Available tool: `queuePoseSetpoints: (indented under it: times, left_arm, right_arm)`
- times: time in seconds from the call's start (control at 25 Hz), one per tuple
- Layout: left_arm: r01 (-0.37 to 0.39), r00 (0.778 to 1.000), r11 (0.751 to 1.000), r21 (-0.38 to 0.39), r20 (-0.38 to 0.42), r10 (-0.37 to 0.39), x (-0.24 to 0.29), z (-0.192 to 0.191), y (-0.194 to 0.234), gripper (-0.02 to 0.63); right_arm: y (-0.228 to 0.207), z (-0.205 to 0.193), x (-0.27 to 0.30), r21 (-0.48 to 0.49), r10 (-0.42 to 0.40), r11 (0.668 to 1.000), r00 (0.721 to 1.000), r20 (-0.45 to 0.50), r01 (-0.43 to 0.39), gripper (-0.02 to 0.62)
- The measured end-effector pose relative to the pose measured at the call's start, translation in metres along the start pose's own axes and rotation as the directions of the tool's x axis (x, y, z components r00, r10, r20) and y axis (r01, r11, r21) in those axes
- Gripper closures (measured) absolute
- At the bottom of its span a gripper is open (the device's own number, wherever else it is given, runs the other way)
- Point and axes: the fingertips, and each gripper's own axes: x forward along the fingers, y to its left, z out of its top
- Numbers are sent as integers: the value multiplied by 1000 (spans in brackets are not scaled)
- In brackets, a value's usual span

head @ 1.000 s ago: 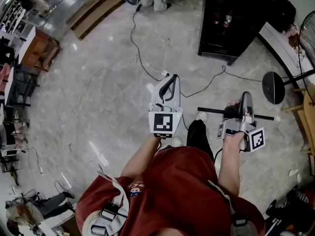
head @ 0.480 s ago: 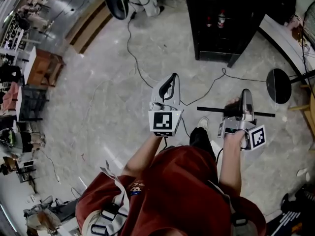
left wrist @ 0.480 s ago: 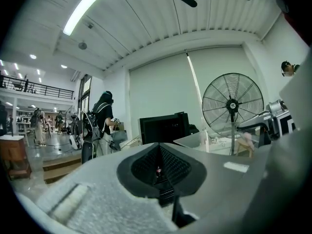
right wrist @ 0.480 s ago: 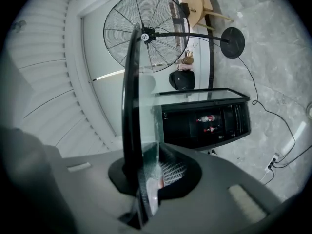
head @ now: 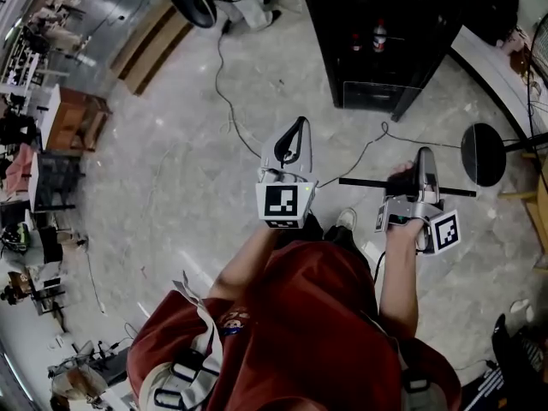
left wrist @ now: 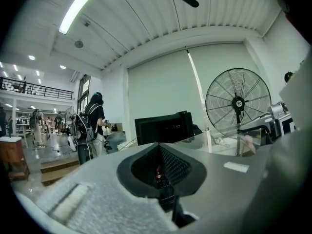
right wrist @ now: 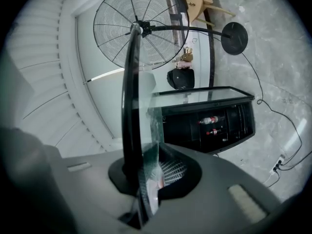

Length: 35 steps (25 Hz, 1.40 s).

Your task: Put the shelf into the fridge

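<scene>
The shelf [head: 368,181] is a clear glass pane with a black rim, seen edge-on as a dark bar in the head view. My right gripper [head: 409,176] is shut on its edge and holds it above the floor. In the right gripper view the shelf [right wrist: 129,106] stands upright between the jaws of the right gripper [right wrist: 146,174]. The black fridge [head: 377,41] stands open ahead with bottles inside, and the fridge [right wrist: 209,123] also shows past the pane. My left gripper [head: 297,125] hangs shut and empty to the left of the shelf. The left gripper [left wrist: 161,172] points at the fridge [left wrist: 163,128].
A standing fan [right wrist: 141,26] is to the right, with its round base [head: 484,152] on the floor. Cables [head: 227,75] run over the marble floor between me and the fridge. A wooden platform [head: 150,32] and a wooden table [head: 73,114] lie far left.
The fridge has drawn nearer and shifted left in the head view as the person moves toward it. Both grippers keep their pose, and the shelf stays in the right one.
</scene>
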Motion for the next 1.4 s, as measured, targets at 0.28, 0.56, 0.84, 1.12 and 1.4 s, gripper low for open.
queuePoseSetpoints:
  times: [0.28,0.56,0.84,1.12,1.4]
  left_arm:
    - [10,1000,1000,-17,1,-10,47,-11,22,600]
    - [58,998,997,-42,22,-57,123,-29,58,600]
    - [123,992,989,-86,-8,-124,197,-58,88,600]
    - [178,982,978,-110,-50,-185,238,-87,100,600]
    - [222,973,970,-100,-36,-226,258,-101,85,600]
  right_arm:
    - [-12,-9,52,-17,-28,999,1000,-9,27,577]
    - [-30,-24,122,-59,-62,996,998,8,62,577]
    - [-58,-39,191,-71,-85,994,996,22,86,577]
    - [-70,-39,250,-72,-56,996,998,28,58,578]
    - [-78,-33,278,-118,-16,993,1000,2,16,578]
